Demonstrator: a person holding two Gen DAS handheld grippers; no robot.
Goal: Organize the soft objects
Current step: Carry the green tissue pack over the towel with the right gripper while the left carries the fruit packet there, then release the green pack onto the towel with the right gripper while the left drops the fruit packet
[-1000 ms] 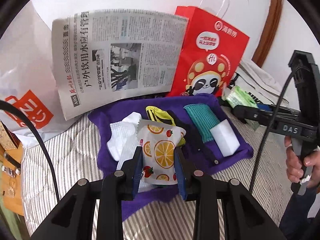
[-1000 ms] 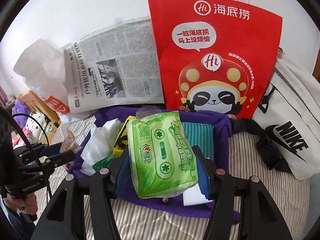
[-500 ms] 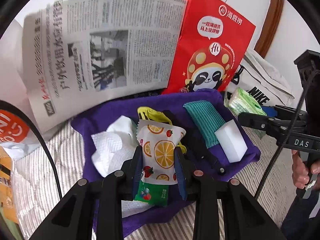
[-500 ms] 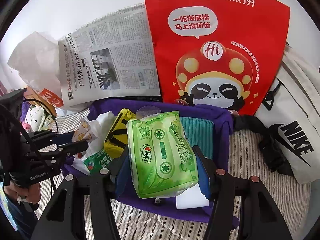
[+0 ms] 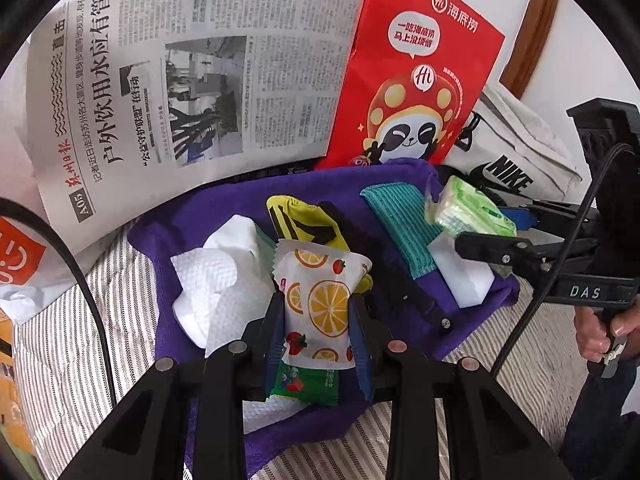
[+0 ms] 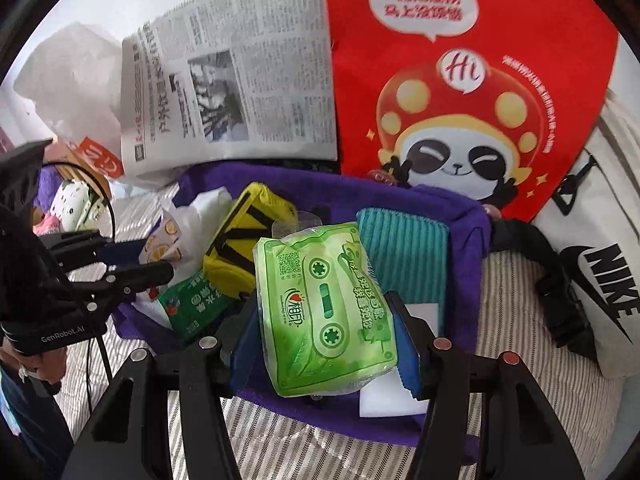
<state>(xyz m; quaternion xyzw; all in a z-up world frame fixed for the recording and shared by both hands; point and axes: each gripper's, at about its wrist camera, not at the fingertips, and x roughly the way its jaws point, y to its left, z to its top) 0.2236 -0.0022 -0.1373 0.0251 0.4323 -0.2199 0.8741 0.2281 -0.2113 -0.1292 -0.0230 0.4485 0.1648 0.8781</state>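
Observation:
My left gripper [image 5: 318, 334] is shut on a white packet printed with orange slices [image 5: 320, 300], held just above a purple cloth [image 5: 224, 208] spread on the bed. A green tissue pack with a cassette print [image 6: 326, 312] sits gripped in my right gripper [image 6: 326, 344], over the cloth's right half. On the cloth lie crumpled white tissue [image 5: 218, 280], a small green packet [image 5: 306, 386], a yellow and black pouch [image 5: 304, 222], a teal ribbed cloth [image 5: 400, 220] and a white sponge block [image 5: 464, 276]. In the right wrist view the left gripper [image 6: 136, 268] hangs at the cloth's left side.
A newspaper [image 5: 192, 80] and a red paper bag with a panda [image 5: 416, 80] lean against the wall behind the cloth. A white Nike bag [image 6: 600, 264] with a black strap [image 6: 560, 296] lies to the right. Striped bedding [image 5: 80, 340] surrounds the cloth. A white plastic bag [image 6: 72, 80] stands far left.
Both grippers have come closer and lower over the purple cloth, each still holding its packet. The small green packet has come into sight under the left gripper.

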